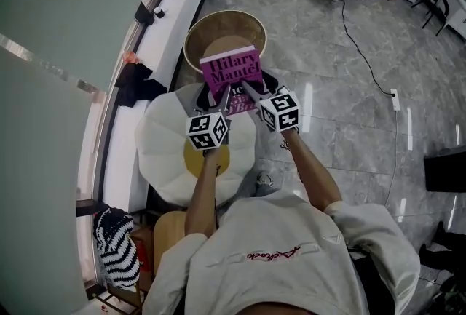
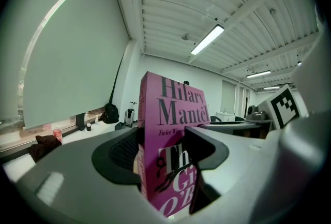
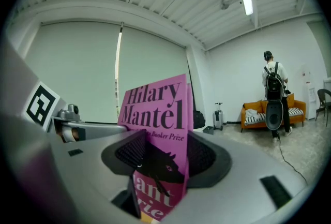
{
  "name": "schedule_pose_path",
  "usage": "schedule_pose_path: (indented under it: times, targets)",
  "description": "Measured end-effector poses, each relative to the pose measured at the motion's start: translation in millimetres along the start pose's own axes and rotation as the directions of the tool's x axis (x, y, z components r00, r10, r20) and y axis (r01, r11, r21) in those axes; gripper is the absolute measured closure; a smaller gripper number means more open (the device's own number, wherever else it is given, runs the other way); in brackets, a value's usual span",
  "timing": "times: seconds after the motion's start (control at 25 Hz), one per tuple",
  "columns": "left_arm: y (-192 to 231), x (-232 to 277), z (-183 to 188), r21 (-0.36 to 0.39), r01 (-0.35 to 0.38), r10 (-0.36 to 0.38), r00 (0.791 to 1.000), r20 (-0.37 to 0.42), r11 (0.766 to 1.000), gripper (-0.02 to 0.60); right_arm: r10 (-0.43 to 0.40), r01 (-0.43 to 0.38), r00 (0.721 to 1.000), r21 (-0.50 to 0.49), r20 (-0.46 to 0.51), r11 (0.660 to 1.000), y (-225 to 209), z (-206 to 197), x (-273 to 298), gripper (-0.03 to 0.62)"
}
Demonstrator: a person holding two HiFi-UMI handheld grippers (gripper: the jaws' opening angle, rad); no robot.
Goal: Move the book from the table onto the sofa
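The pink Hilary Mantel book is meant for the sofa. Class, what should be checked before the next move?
1. The left gripper grips the book: ok, jaws closed on it.
2. The right gripper grips it: ok, jaws closed on it.
3. Book held upright: ok.
4. Route to the orange sofa: not ok, a cable lies across the floor.
5. Landing spot on the sofa: cannot tell, a person stands in front of it.
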State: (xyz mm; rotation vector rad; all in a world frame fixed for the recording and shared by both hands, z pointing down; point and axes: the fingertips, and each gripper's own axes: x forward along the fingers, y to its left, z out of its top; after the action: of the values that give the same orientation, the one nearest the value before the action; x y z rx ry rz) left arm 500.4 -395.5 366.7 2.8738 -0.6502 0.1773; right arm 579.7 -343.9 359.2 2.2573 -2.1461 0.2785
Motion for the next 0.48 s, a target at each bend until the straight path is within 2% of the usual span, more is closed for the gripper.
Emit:
schedule_pose_path:
  times: [0.28,0.48]
  targets:
    - [26,-23,-9,-0.027,-0.057,0.057,0.998,0.0,0.998,0.313,0.056,-0.056,0.998,-0.011,-0.025,0.998,30,-8,16,0.342]
    - [68,-51,-7,-0.051,-0.12,0.121,0.992,0.018,0.991,0.313,0.12,-0.122,0.992,-0.033,-0.041,0.992,71,-8,46,0.342]
